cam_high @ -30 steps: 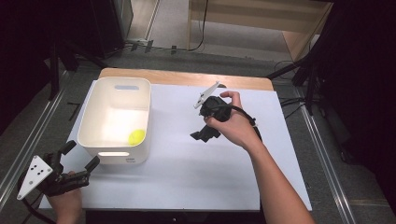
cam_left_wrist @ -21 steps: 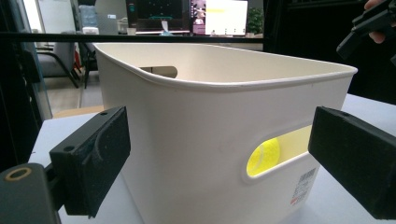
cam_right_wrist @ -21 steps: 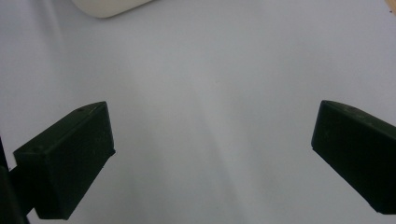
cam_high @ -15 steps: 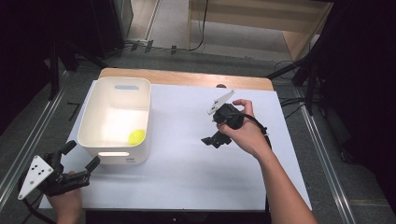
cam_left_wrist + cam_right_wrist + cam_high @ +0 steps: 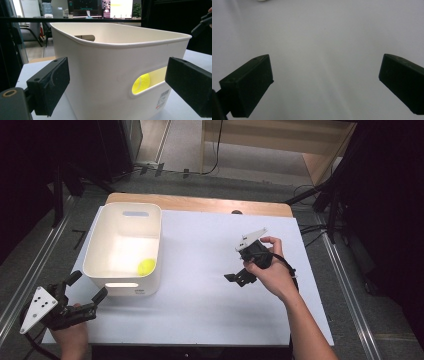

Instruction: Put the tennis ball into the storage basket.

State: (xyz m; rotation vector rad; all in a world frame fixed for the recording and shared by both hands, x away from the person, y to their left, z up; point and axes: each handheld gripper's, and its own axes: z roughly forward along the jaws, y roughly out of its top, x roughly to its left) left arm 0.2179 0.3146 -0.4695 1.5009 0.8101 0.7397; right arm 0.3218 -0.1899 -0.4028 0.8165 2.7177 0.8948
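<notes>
Bin [image 5: 123, 251] is your landmark: the ball [image 5: 146, 266] lies inside it, in the near corner on the open-table side. Your right gripper [image 5: 234, 277] has drawn away from the bin over the last second — toward your side of the white table [image 5: 200, 295] — jaws spread, pinching nothing, so the drop looks done. Your left gripper [image 5: 85, 290] has stayed just off the bin's near outer corner, jaws spread and empty — close to the table's edge. Between bin and right gripper the table is bare.
</notes>
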